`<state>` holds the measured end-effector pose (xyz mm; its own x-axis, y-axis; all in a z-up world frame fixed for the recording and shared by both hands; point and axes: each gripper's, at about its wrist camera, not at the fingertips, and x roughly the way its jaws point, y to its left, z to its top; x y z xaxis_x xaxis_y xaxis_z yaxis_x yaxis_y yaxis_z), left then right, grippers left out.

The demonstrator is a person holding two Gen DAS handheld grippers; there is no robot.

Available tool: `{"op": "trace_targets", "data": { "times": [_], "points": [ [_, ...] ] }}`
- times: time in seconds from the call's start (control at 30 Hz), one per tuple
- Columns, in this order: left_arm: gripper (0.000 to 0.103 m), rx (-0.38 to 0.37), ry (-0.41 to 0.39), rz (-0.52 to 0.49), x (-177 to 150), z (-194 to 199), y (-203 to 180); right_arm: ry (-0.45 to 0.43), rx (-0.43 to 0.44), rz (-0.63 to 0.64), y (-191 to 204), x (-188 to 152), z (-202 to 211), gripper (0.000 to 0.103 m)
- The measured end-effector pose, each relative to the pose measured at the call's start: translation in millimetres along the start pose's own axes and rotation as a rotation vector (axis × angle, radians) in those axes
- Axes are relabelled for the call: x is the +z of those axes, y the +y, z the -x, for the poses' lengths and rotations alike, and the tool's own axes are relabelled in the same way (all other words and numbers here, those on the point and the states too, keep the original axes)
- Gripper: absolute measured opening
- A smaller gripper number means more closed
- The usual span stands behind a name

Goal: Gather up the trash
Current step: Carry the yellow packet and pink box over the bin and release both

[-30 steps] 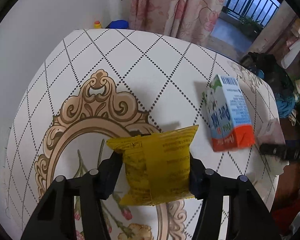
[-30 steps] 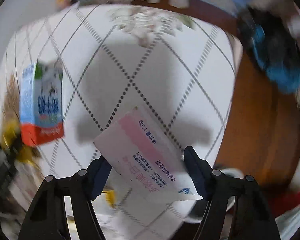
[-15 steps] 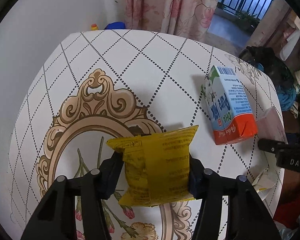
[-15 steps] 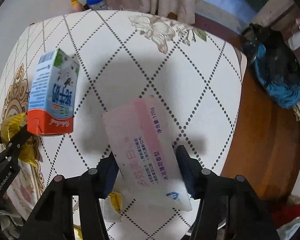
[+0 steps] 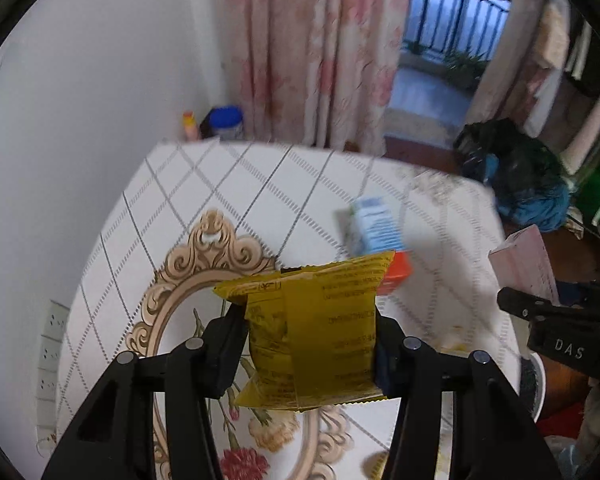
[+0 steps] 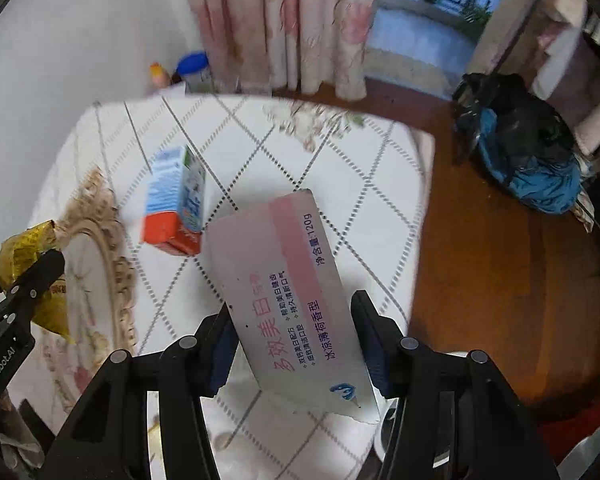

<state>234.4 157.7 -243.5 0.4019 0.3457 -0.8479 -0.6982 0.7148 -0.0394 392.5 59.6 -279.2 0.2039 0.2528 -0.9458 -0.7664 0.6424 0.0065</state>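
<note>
With your left gripper pinching the yellow wrapper and your right gripper clamping the pink box, the milk carton lies ahead-left of the right tool, nearer it.

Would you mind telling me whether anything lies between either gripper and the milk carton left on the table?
Yes, their own loads. The left gripper is shut on the yellow wrapper, and the right gripper is shut on the pink box. Both hang in front of the milk carton; the table around it looks bare.
</note>
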Motion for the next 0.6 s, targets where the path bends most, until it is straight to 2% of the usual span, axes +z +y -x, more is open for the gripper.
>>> {"op": "trace_targets", "data": {
  "times": [0.13, 0.37, 0.47, 0.6],
  "points": [
    [0.049, -0.054, -0.057, -0.036, -4, 41, -22, -0.085, 0.018, -0.061, -16, -22, 49, 0.056],
    [0.049, -0.185, -0.124, -0.123, -11, 103, -88, -0.210, 0.011, -0.197, -88, -71, 131, 0.056],
    [0.049, -0.236, -0.133, -0.170, -17, 117, -124, -0.242, -0.022, -0.258, -126, -98, 159, 0.056],
    [0.049, -0.295, -0.114, -0.225, -28, 119, -170, -0.238, -0.061, -0.332, -174, -133, 169, 0.056]
  ]
}}
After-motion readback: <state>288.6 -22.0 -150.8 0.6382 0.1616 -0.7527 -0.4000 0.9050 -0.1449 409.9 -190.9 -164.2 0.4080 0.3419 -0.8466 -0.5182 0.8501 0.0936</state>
